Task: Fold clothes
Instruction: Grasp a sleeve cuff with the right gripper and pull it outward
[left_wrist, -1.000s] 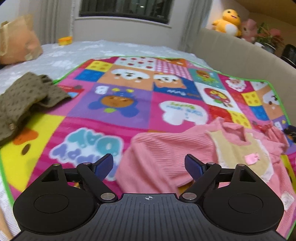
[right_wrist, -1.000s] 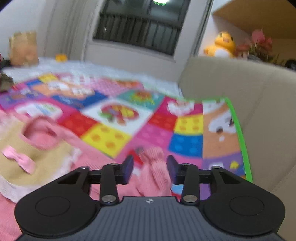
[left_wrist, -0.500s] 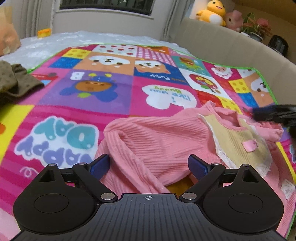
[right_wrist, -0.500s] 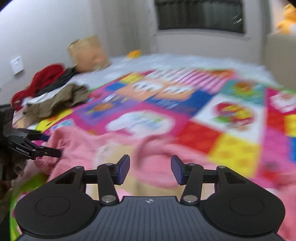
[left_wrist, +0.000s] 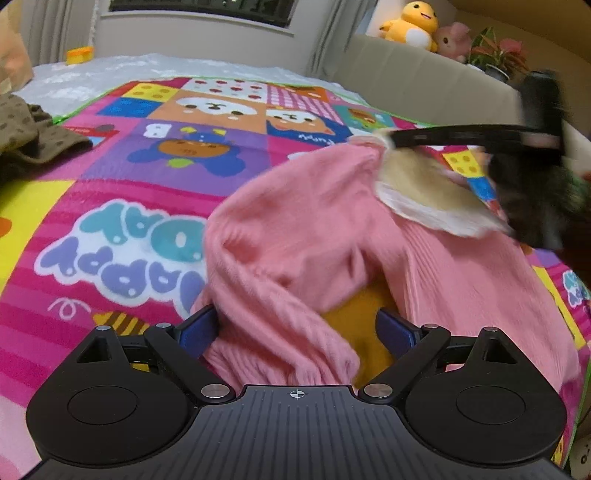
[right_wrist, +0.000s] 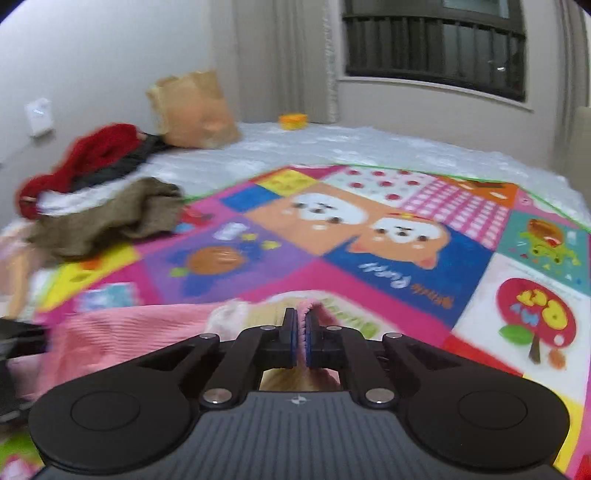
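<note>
A pink ribbed sweater (left_wrist: 314, 236) with a beige lace-edged bib lies rumpled on a colourful cartoon play mat (left_wrist: 147, 192). My left gripper (left_wrist: 295, 328) is open, low over the sweater's near sleeve, which runs between the blue pads. In the left wrist view my right gripper (left_wrist: 391, 142) comes in from the right and lifts the sweater's collar edge. In the right wrist view my right gripper (right_wrist: 300, 334) is shut on a pink fold of the sweater (right_wrist: 147, 325) by the bib.
An olive-brown garment (right_wrist: 110, 218) lies at the mat's left edge, with red and dark clothes (right_wrist: 88, 155) and a paper bag (right_wrist: 192, 110) behind it. A beige padded wall (left_wrist: 424, 85) with plush toys (left_wrist: 417, 24) borders the right side.
My right gripper has swung left, closed on the sweater's collar area and raised it. My left gripper has moved forward and lower over the sleeve, still open.
</note>
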